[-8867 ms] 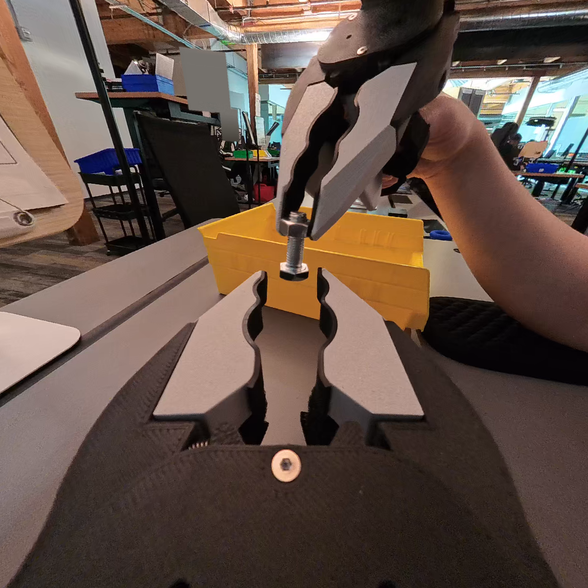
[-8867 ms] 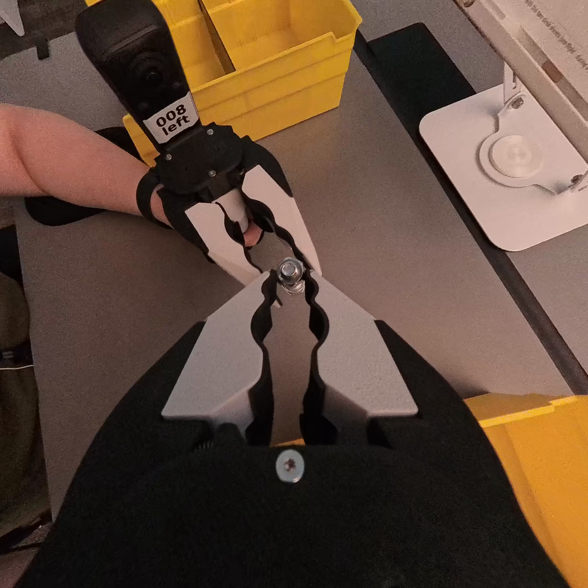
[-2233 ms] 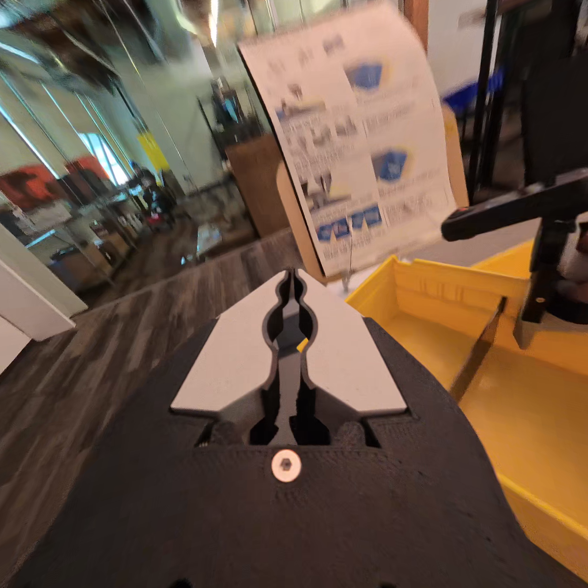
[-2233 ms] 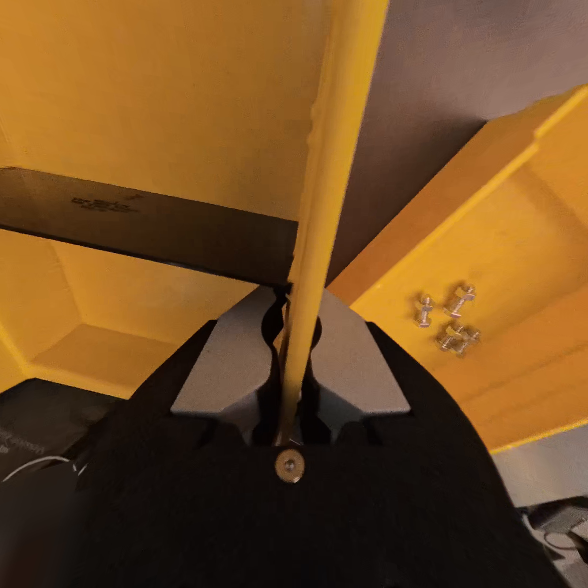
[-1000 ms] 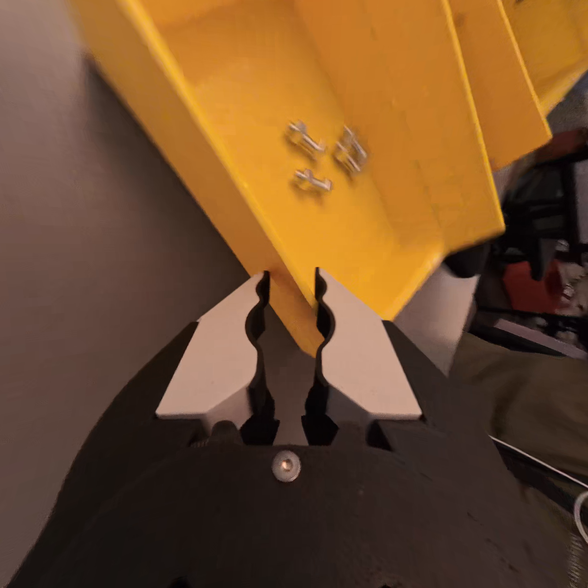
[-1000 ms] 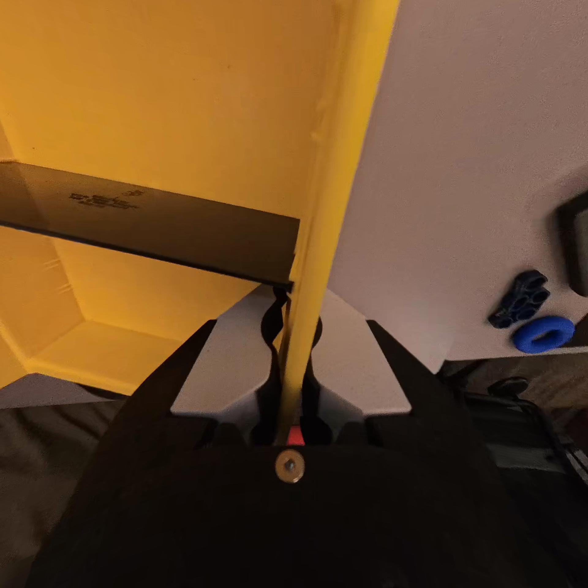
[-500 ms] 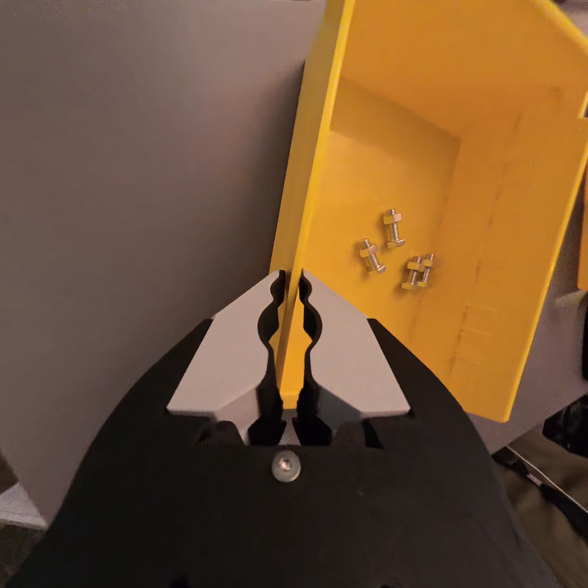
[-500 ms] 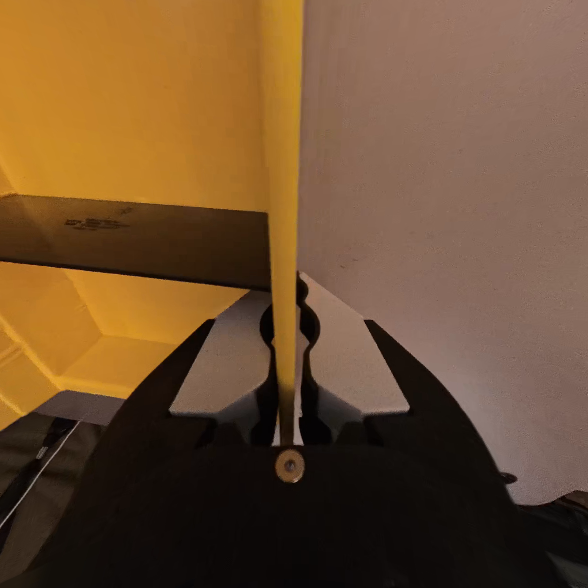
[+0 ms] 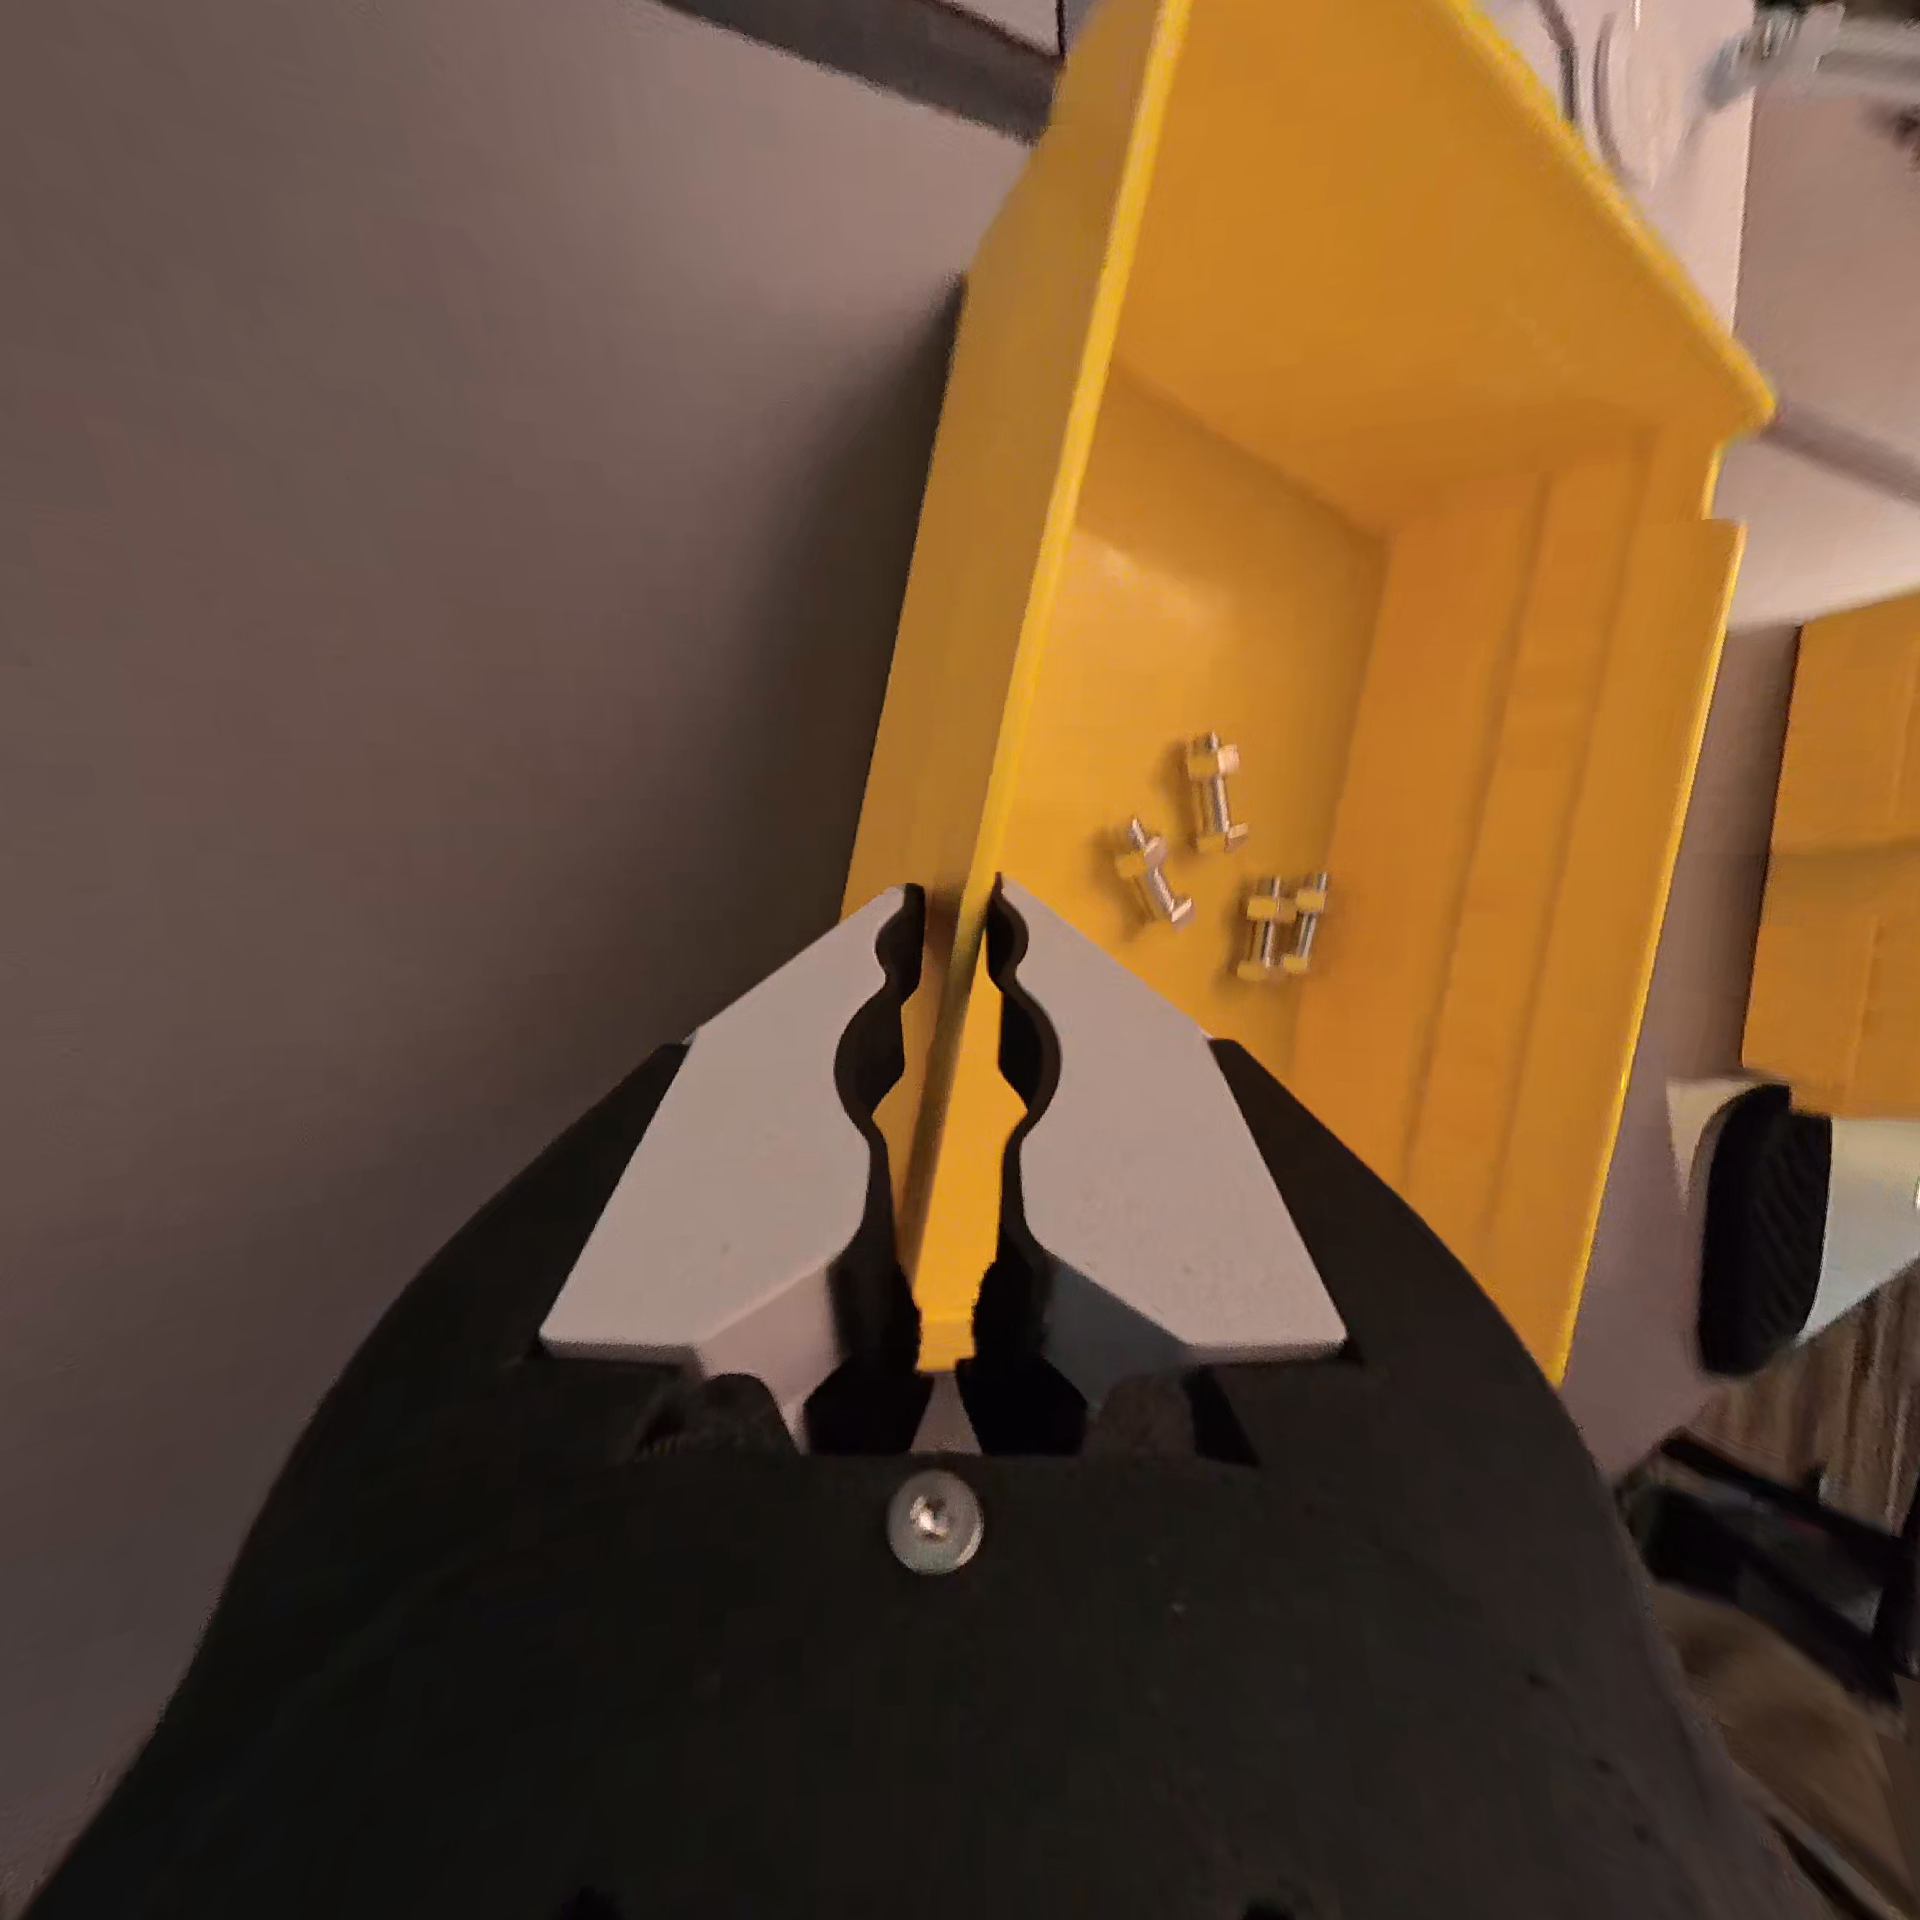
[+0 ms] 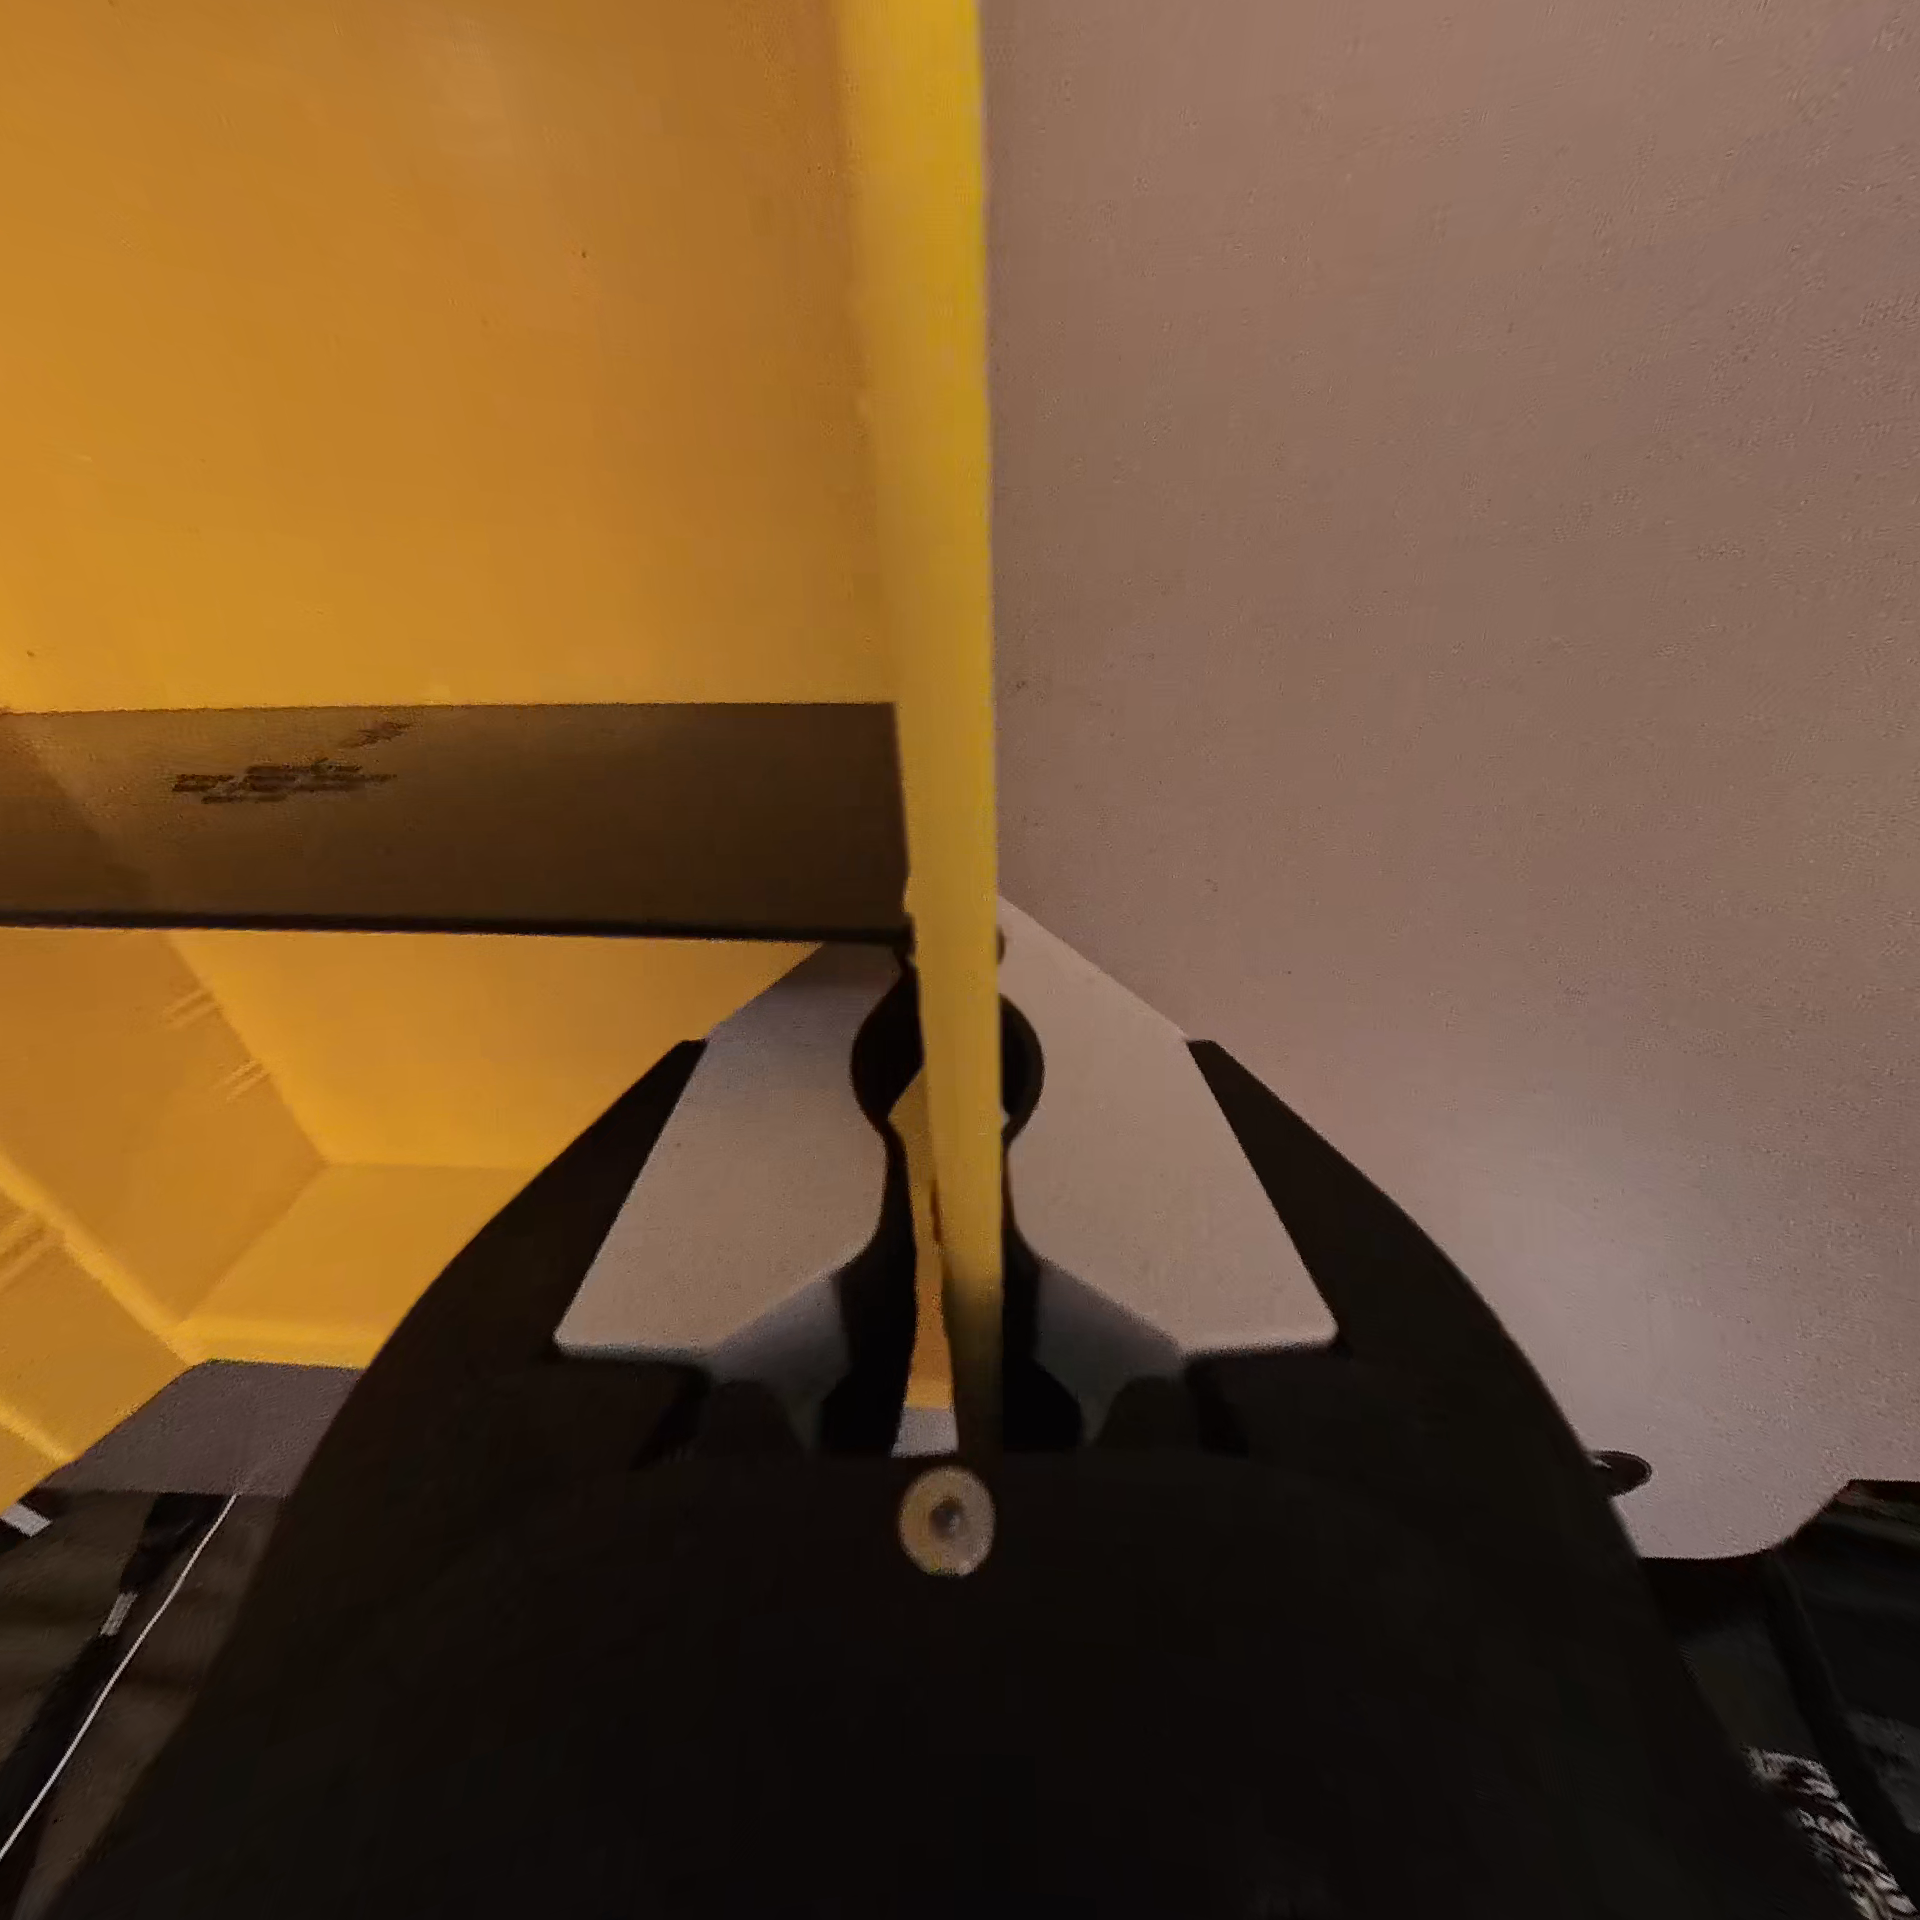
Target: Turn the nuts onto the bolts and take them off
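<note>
My left gripper [image 9: 956,904] is shut on the side wall of a yellow bin [image 9: 1049,520]. Several bolts with nuts on them [image 9: 1210,800] lie loose on that bin's floor, right of my fingers. My right gripper [image 10: 951,945] is shut on the side wall of a second yellow bin [image 10: 925,416]. A black divider [image 10: 447,810] crosses that bin. The two compartments I see in it look empty. Neither gripper holds a bolt or nut.
Both bins are over a grey table [image 9: 416,520], which also shows in the right wrist view [image 10: 1455,623]. Another yellow bin [image 9: 1849,831] stands to the right of the left one, with a black ribbed object [image 9: 1756,1226] below it. The table's edge [image 10: 1766,1507] is close on the right. Spacing between my two grippers at the tips: around 75 cm.
Earlier the two grippers worked one bolt and nut between them. Since then the left gripper has closed on the bolt bin's wall. The right gripper keeps its hold on the divided bin's wall and has swung with it.
</note>
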The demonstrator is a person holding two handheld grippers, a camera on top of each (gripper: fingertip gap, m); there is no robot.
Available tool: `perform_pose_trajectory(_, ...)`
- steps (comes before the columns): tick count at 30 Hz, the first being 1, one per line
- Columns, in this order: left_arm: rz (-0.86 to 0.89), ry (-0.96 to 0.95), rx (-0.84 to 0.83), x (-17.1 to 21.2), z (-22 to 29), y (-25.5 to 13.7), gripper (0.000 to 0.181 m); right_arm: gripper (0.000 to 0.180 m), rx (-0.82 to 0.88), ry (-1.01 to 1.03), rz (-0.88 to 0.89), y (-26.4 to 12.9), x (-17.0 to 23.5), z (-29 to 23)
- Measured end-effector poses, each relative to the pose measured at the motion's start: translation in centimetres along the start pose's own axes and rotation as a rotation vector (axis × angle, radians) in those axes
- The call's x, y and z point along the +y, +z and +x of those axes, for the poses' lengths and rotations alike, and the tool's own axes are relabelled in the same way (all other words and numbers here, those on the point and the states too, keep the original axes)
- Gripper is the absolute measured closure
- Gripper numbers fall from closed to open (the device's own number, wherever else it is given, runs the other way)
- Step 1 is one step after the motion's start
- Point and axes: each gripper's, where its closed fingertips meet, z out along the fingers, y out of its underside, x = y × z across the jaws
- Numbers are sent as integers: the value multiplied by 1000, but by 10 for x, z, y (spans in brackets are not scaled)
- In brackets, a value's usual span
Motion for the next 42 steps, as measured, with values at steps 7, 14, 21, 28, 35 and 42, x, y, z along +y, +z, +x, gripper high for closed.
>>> perform_pose_trajectory(7, 102, -72, -75, -13, -20, -6, 172, 177, -4, 11, -16, 0, 6, -1)
perform_pose_trajectory(14, -130, 29, 63, 35, 10, -13, 168, 177, -10, -3, -31, -5, 2, -4)
perform_pose_trajectory(21, -123, 58, 28, 29, 10, -10, 170, 178, -8, -8, -38, -6, -6, -7)
perform_pose_trajectory(28, -111, 55, 37, 26, 11, -8, 170, 178, -6, -30, -41, -6, -12, -10)
perform_pose_trajectory(35, 82, 43, -27, -6, 13, -33, 169, 161, -89, -42, 56, -8, -17, -14)
perform_pose_trajectory(42, 149, 451, -57, -10, 79, -53, 136, 157, -62, -60, 312, -64, -38, -15)
